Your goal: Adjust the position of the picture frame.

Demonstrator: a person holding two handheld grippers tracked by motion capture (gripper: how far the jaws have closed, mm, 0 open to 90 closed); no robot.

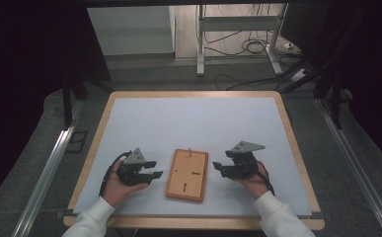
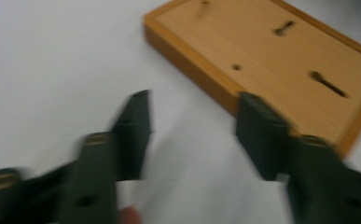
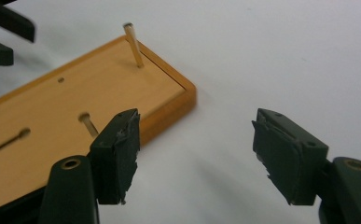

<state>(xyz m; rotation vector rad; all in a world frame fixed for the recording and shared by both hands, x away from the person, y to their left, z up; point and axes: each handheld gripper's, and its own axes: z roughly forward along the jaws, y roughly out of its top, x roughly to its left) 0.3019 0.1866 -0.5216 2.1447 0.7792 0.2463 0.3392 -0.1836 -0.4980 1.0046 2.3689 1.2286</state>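
Wooden board (image 1: 187, 175) lay flat on the worktop (image 1: 188, 123), between two tools.
Left tool (image 1: 148, 169) and right tool (image 1: 219, 168) stood open and empty; any work on its pegs (image 3: 133, 45) seemed not done.

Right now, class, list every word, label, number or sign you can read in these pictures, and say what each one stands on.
None: no text can be read.
The wooden board bears slots, a small hole and pegs, no lettering.
The white table cover is plain.
Both tools, left and right, carry no readable marking.
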